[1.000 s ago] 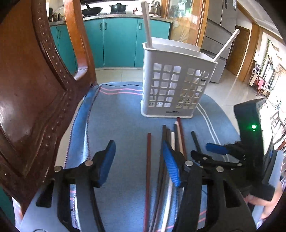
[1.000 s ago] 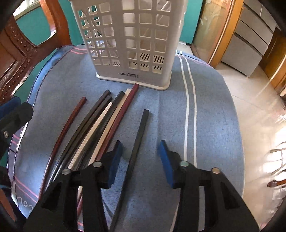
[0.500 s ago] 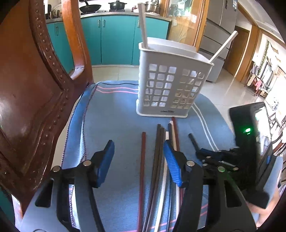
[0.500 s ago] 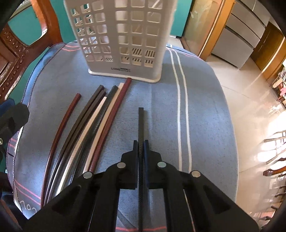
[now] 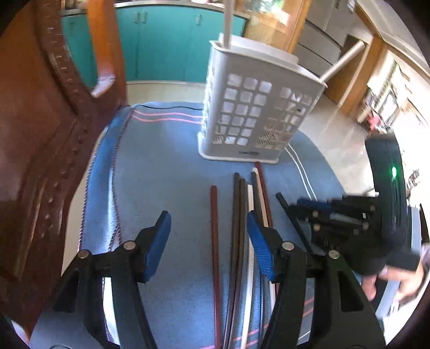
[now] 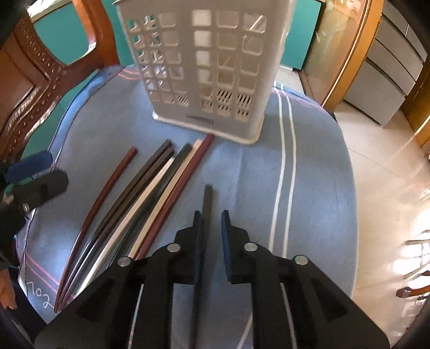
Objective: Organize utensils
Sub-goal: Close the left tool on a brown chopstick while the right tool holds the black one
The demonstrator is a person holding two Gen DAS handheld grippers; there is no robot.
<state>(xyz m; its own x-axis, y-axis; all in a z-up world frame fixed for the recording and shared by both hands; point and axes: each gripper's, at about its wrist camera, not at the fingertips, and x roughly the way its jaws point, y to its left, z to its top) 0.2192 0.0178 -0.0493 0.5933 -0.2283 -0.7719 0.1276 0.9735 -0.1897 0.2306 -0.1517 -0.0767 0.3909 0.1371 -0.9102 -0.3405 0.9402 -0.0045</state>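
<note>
A white slotted basket (image 5: 255, 107) (image 6: 204, 67) stands at the back of a blue cloth (image 5: 161, 161), with two white chopsticks (image 5: 228, 21) leaning in it. Several dark, white and red-brown chopsticks (image 6: 150, 188) lie in a row in front of it. One black chopstick (image 6: 207, 196) lies apart on the right. My right gripper (image 6: 211, 217) is low over it, jaws opening: the stick rests by the left pad with a gap to the right pad. My left gripper (image 5: 208, 222) hovers open over the row, a red-brown chopstick (image 5: 214, 214) between its fingers.
A carved wooden chair back (image 5: 40, 134) (image 6: 32, 67) rises close on the left. The cloth's rounded edge drops to a tiled floor (image 6: 376, 174) on the right. Teal cabinets (image 5: 161, 48) stand behind. A hand (image 5: 403, 284) shows at the right of the left wrist view.
The right gripper closed on the black chopstick half a second ago, and its jaws have now parted a little. The left gripper tilted slightly, still open over the row.
</note>
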